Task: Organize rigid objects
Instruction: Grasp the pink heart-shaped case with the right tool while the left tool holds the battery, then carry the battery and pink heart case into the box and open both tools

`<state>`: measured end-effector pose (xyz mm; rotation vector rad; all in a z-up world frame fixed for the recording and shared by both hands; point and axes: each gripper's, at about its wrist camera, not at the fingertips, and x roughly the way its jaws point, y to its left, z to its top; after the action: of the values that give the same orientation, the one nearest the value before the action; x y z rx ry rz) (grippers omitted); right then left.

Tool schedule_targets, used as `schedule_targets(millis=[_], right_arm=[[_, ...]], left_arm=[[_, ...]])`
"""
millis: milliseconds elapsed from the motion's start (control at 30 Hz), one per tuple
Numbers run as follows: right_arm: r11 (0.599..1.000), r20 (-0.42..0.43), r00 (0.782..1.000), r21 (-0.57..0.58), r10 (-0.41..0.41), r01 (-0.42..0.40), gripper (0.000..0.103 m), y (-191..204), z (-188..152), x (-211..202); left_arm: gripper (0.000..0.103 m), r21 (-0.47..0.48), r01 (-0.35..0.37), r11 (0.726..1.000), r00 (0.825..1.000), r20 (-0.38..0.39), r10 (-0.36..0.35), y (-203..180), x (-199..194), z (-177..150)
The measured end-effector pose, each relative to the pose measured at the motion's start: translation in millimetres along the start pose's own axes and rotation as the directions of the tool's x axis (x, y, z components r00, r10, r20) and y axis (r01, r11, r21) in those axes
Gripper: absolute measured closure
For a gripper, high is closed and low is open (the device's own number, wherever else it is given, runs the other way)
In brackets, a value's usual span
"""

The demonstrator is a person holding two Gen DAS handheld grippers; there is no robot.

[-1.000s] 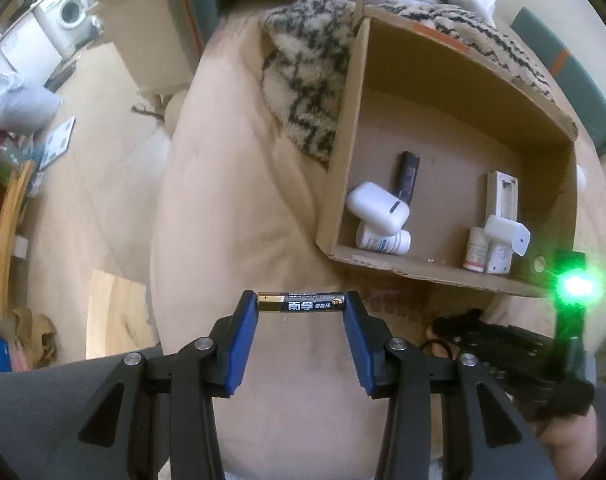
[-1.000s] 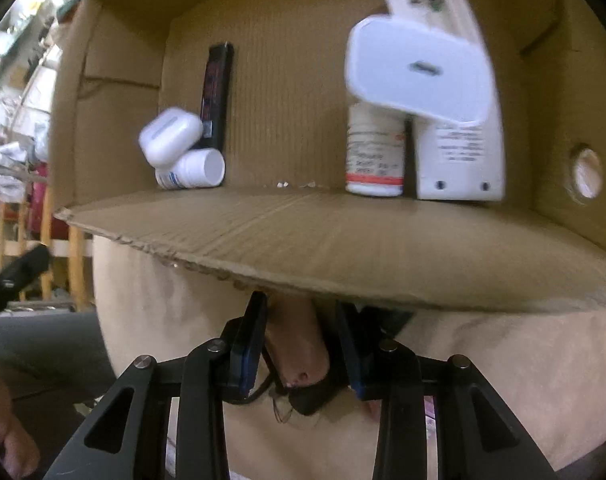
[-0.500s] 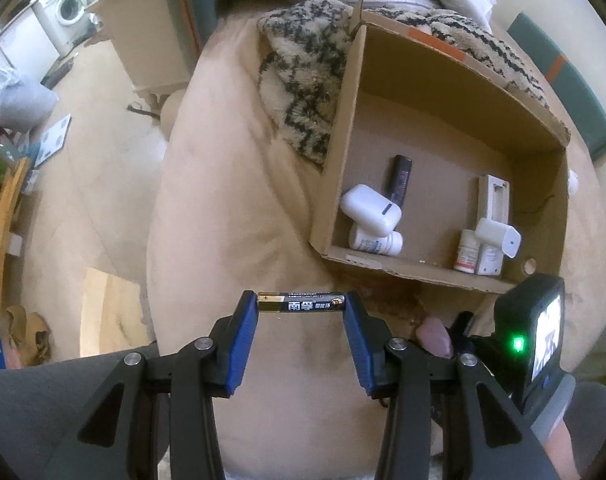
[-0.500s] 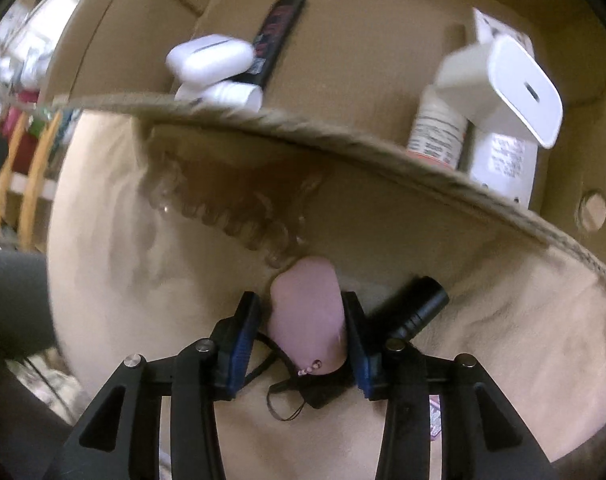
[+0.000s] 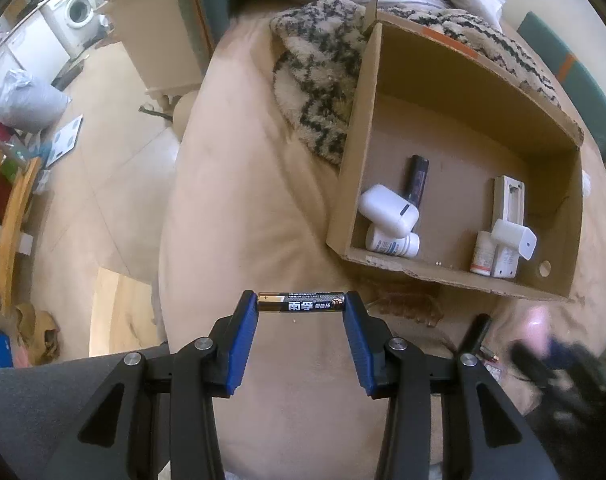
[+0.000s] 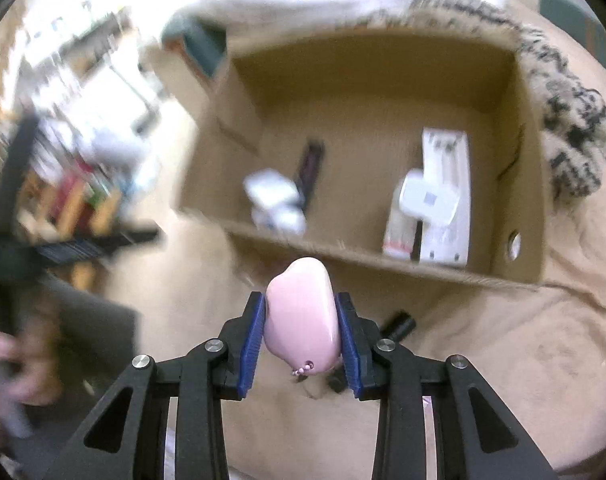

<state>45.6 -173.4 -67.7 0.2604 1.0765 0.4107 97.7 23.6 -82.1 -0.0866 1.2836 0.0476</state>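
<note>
A battery (image 5: pixel 301 302) is held crosswise between the blue pads of the left gripper (image 5: pixel 301 316), one end on each pad, so its jaws are closed on it at a narrow width. It is seen above the beige cushion (image 5: pixel 243 208), to the near left of the box (image 5: pixel 355 152).

A pink object (image 6: pixel 302 318), smooth and rounded, is clamped between the pads of the right gripper (image 6: pixel 301 334). The jaws have just been closing a little, with the pink object between them, and both pads are pressed on its sides. A small bead chain (image 6: pixel 301 370) is seen hanging from its near end. The object is held in the air, near the front wall of the box and outside it. The right wrist view is blurred.

In the box, at the left, a white case (image 5: pixel 388 211) is lying on a white bottle (image 5: pixel 392 243), and a black stick (image 5: pixel 416 180) is placed just behind them. At the right, a white charger (image 5: pixel 514 238) is leaning over a small bottle (image 5: pixel 481 258) and a white remote (image 5: pixel 508 208).

On the cushion, near the box, a black cylinder (image 6: pixel 399 326) and a clear brown clip (image 5: pixel 409 306) are lying. A patterned blanket (image 5: pixel 319 80) is seen at the far left of the box.
</note>
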Motion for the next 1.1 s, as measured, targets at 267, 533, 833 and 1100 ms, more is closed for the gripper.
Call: schedule_targets(millis=[267,533,833,1100], right_arm=[[0.999,0.196,0.98,0.002,0.037,-0.038,0.066,-24,39,-76],[0.999,0.251,0.968,-0.037,-0.023,0.034,0.066,-41,45,-83],[0.998,0.264,0.963,-0.008,-0.056,0.06,0.066,-60,51,-76],[0.998,0.295,0.954,0.009,-0.059,0.059,0.066,-71,77,-75]], left_arm=[[0.063,-0.016,-0.008,1.0,1.0,0.01,0.008,4,-1,0],[0.063,-0.028,-0.028,0.999,0.999,0.024,0.029,9,-2,0],[0.063,-0.008,-0.049,0.999,0.992,0.117,0.05,3,-24,9],[0.063,0.036,-0.066,0.997,0.978,0.199,0.057,-14,-49,37]])
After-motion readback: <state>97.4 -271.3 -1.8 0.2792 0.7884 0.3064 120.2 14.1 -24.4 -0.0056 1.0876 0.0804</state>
